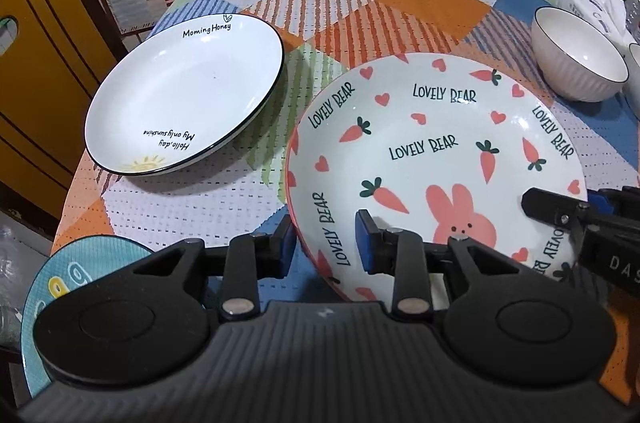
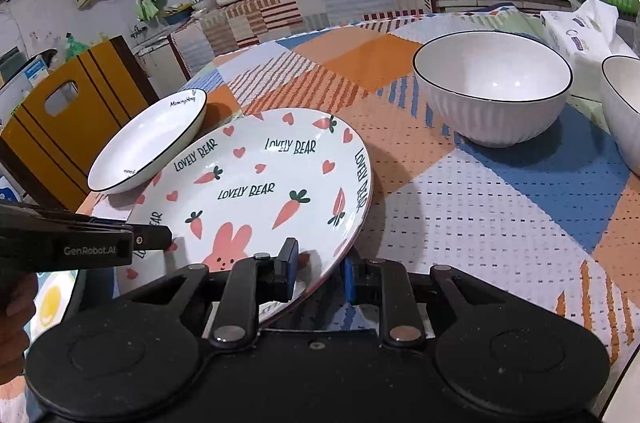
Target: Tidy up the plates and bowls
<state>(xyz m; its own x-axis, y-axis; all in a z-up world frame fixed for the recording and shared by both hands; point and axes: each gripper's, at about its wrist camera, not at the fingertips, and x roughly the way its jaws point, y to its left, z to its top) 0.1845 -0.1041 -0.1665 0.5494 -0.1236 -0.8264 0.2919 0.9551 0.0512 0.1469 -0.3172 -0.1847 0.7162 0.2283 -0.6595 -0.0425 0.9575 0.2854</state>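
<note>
Both tongs pinch the bunny plate [image 1: 436,159] by its near rim — left tongs [image 1: 326,247], right tongs [image 2: 318,277]. It hangs tilted over the desk [image 2: 480,207], beside the white plate [image 1: 184,95].

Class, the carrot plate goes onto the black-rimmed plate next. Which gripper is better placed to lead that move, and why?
Probably the left gripper: it grips the carrot plate on the edge nearest the black-rimmed plate. The right gripper holds the opposite edge, toward the bowl.

A patchwork tablecloth [image 2: 500,207], a yellow chair [image 2: 68,127] and a tissue pack [image 2: 580,31] surround everything.
</note>
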